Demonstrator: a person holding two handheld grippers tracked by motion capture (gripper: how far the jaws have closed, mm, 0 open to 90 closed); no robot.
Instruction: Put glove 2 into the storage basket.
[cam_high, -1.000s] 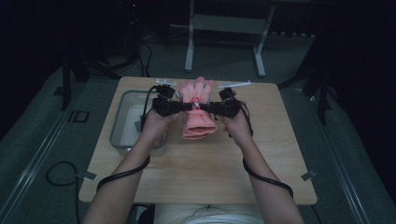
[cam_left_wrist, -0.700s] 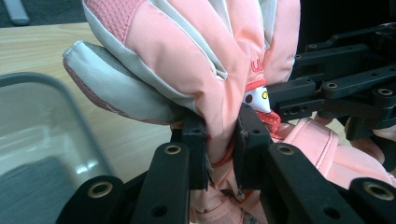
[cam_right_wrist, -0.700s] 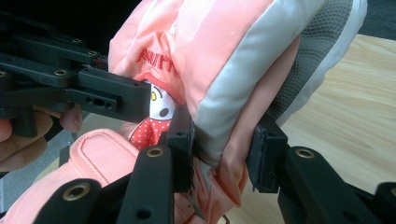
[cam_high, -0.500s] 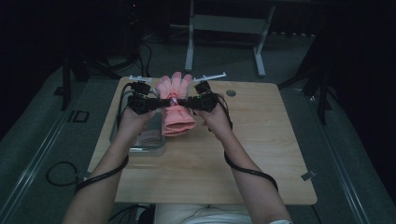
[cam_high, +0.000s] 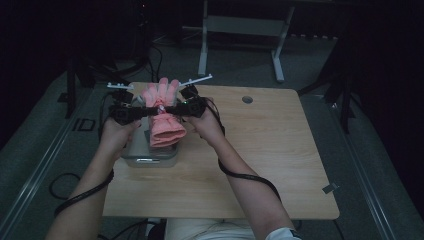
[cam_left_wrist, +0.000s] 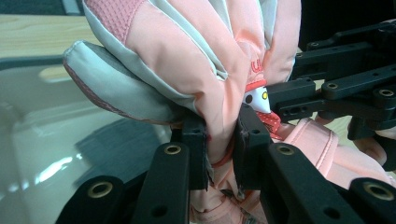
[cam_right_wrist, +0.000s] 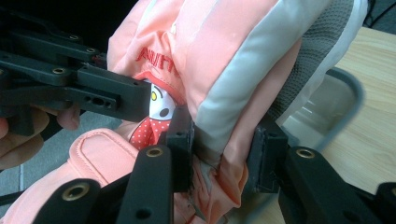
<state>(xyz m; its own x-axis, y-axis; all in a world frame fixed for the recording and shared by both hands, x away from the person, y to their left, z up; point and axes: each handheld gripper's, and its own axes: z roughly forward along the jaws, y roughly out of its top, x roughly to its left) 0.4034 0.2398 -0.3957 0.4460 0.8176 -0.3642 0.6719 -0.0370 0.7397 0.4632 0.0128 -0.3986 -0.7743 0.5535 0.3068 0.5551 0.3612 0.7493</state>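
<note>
Left gripper view has my left gripper (cam_left_wrist: 219, 140) pinching the pink padded glove (cam_left_wrist: 196, 60) at its gathered wrist, and my right gripper (cam_right_wrist: 219, 154) clamps the same soft, light, squashy spot, the place to hold it. Compared with a second ago, both hands have carried it leftward, above the clear bin (cam_high: 134, 150) on the surface (cam_high: 280, 150).

Wooden tabletop (cam_high: 260, 165)
A clear plastic bin (cam_high: 145, 156) sits at its left side; the remaining surface shows bare wood.
</note>
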